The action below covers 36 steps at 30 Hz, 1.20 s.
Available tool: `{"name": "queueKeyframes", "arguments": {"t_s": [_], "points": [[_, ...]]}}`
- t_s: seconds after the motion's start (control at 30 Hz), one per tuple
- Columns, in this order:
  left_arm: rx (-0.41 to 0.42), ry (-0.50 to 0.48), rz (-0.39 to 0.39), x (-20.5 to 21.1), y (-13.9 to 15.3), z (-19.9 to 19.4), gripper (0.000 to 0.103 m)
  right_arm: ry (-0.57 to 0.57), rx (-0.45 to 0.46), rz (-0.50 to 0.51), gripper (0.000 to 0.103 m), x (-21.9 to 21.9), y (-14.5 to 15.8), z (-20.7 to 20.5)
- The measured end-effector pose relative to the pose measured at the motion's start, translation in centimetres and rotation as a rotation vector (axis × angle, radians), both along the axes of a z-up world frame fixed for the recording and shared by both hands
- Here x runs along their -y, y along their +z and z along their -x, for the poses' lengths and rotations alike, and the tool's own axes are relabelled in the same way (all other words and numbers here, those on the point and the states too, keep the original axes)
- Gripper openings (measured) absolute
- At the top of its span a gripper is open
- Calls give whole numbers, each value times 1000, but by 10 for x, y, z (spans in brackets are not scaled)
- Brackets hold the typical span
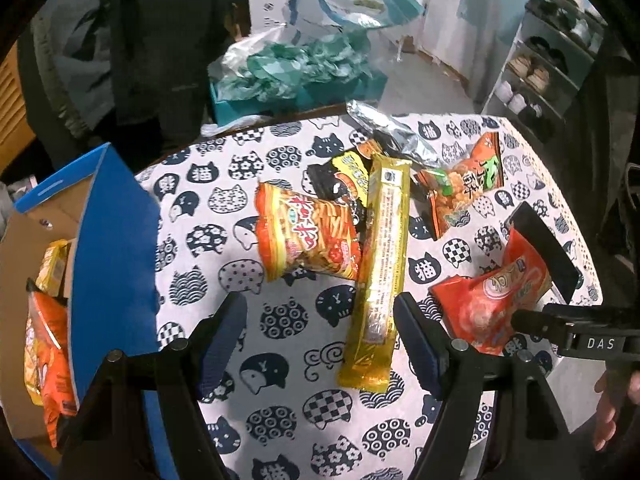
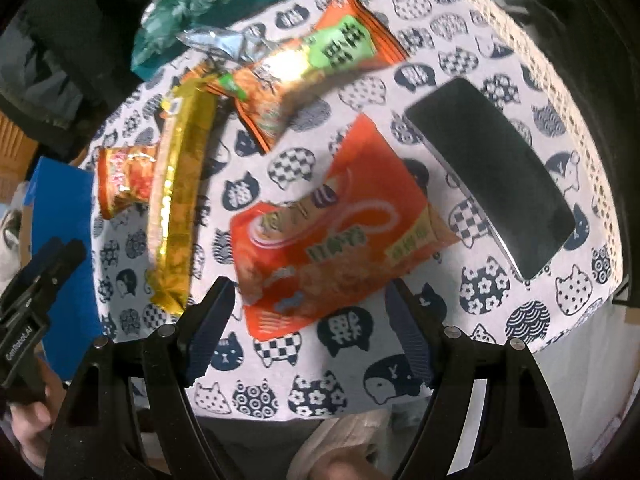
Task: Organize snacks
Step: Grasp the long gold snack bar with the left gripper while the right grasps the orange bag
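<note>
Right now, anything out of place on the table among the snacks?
Yes: a black phone lies flat on the cat-print tablecloth beside the red snack bag, not a snack. A crumpled silver foil wrapper at the far edge looks torn open, possibly empty.

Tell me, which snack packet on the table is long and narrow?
The gold-yellow packet, a long narrow bar; the other packets around it, such as the red packet, are short, wide pouches.
</note>
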<state>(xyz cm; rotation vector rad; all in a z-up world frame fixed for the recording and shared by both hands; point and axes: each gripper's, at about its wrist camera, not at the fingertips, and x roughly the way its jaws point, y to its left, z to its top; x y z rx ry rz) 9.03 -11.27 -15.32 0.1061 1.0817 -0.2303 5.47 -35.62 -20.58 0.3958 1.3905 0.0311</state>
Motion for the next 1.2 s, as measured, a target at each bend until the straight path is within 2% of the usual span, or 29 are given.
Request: {"name": "queueKeyframes", "arguments": {"t_s": [0.2,0.43,0.73,0.93,1.2], "points": [[-25,-11,-17,8,-14,-9,77,-69,-26,-52,77,15,-17,-9],[-68,-4,-4,14,-26,-19,77,-96,-19,-23,77,28,-29,-27],[-115,-13,4,25,-41,-31,77,-53,48,53,78,32,-21,-52],[-143,-22,18,32,-50,-37,77,-133,32,-47,78,34,-20,-47],[-166,-32,28,40,-59,-43,77,-159,29,21,78,19,-26,-68]]}}
